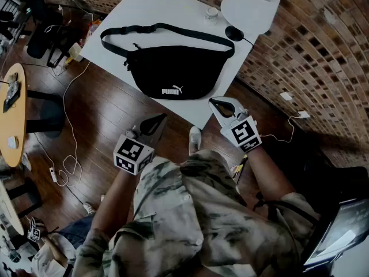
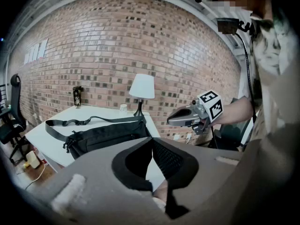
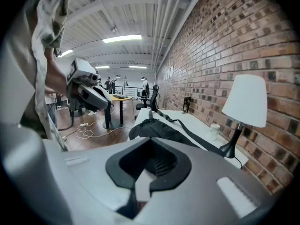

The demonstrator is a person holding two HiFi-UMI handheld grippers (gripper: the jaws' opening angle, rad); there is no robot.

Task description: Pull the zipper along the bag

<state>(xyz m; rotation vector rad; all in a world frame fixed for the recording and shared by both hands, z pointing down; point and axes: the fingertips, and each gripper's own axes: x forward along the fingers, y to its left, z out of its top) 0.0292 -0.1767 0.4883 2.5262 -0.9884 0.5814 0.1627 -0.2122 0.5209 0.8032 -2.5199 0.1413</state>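
Note:
A black waist bag [image 1: 173,68] with a white logo lies on the white table [image 1: 167,4], its strap [image 1: 167,30] looped behind it. A small pull tab [image 1: 127,61] sticks out at its left end. My left gripper [image 1: 163,118] hangs shut and empty just off the table's near edge, below the bag's left half. The right gripper [image 1: 212,101] is shut and empty over the table's near corner, close to the bag's right end. The left gripper view shows the bag [image 2: 108,134] beyond its shut jaws and the right gripper [image 2: 180,117]. In the right gripper view the bag [image 3: 154,128] lies ahead.
A white lamp [image 1: 251,2] and a small cup [image 1: 211,13] stand at the table's far right, against the brick wall [image 1: 311,56]. Cables [image 1: 69,166] trail over the wooden floor at left, near a round wooden table [image 1: 14,105] and a black chair [image 1: 34,16].

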